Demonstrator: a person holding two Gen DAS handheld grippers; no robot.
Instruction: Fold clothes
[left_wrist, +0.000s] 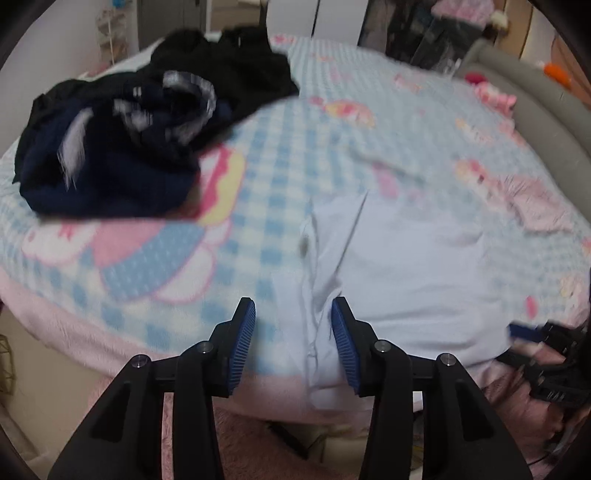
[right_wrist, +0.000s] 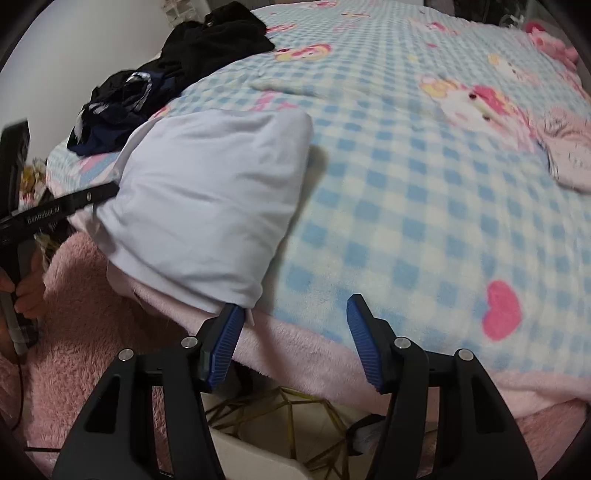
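Observation:
A pale white garment lies folded at the near edge of the bed. In the right wrist view the same garment forms a rounded fold whose lower corner hangs over the pink blanket border. My left gripper stands open above the garment's left edge, and a creased strip of cloth shows in the gap without the pads pressing on it. My right gripper is open too. Its left pad sits right at the garment's lower corner, with only blanket between the fingers. A heap of dark clothes sits at the far left.
The bed carries a blue-and-white checked blanket with cartoon prints and a pink fleece border. A small pink garment lies at the right. A gold wire basket stands below the bed edge. A hand holds the left gripper's handle.

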